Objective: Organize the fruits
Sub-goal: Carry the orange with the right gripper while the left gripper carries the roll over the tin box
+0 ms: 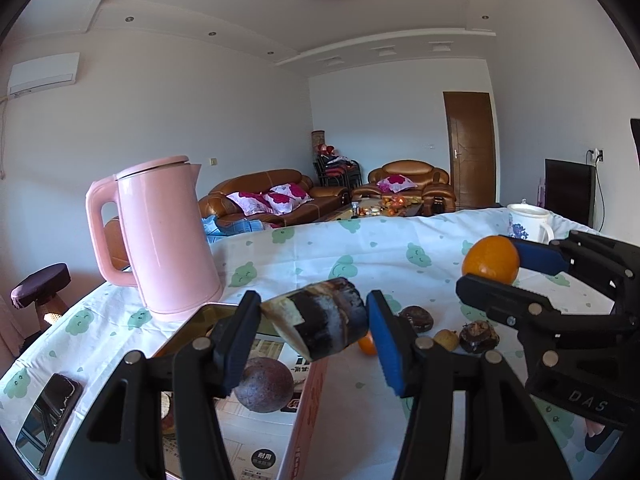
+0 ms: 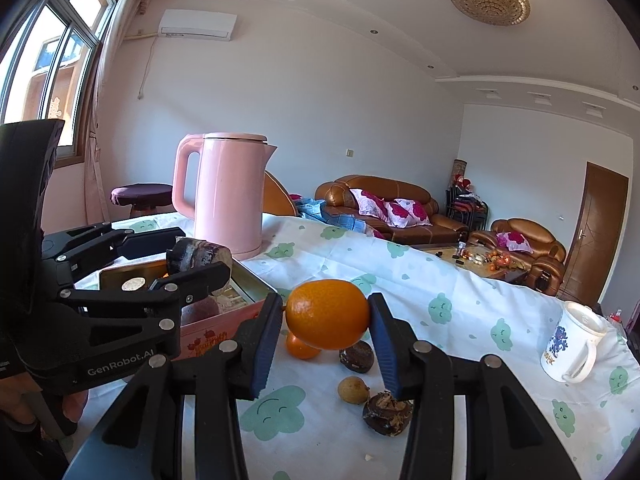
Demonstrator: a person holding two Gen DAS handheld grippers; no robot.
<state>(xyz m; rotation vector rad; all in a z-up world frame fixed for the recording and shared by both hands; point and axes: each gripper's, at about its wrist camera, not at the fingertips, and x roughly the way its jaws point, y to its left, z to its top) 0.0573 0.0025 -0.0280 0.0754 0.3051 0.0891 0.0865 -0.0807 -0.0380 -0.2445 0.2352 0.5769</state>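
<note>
Both grippers carry fruit above the table point(image 2: 460, 280), and the step in hand is, I judge, to bring both pieces to the pink box point(image 2: 224, 320) and set them inside. The left gripper point(image 1: 314, 320) is closed on a dark, blotchy, roughly cylindrical fruit point(image 1: 320, 322), prob. a very old banana piece but I cannot say for sure; it hangs over the box's near corner. The right gripper point(image 2: 324, 316) is clamped on an orange point(image 2: 328, 314), pads pressing at 3 and 9 o'clock of it, and the orange is in the air above the cloth, w/ the box at about 9 o'clock from it. To do this step well: keep both grips firm, since the orange is round and can roll out if the jaws loosen early; lower each piece until it is near the box floor before opening, and let the left go in first so the two grippers do not bump, as they are close side by side. The left wrist view shows what the right one hardly does: a round brown fruit point(image 1: 264, 386) already lying in the box, and a phone point(image 1: 48, 420) at 8 o'clock on the cloth. The right wrist view shows better what is still left on the table: a small orange point(image 2: 302, 346), two dark fruits point(image 2: 357, 355) point(image 2: 387, 412) and a small yellowish one point(image 2: 353, 390), all below the held orange, plus the mug point(image 2: 574, 346) at 3 o'clock. The pink kettle point(image 2: 228, 196) stands behind the box.
</note>
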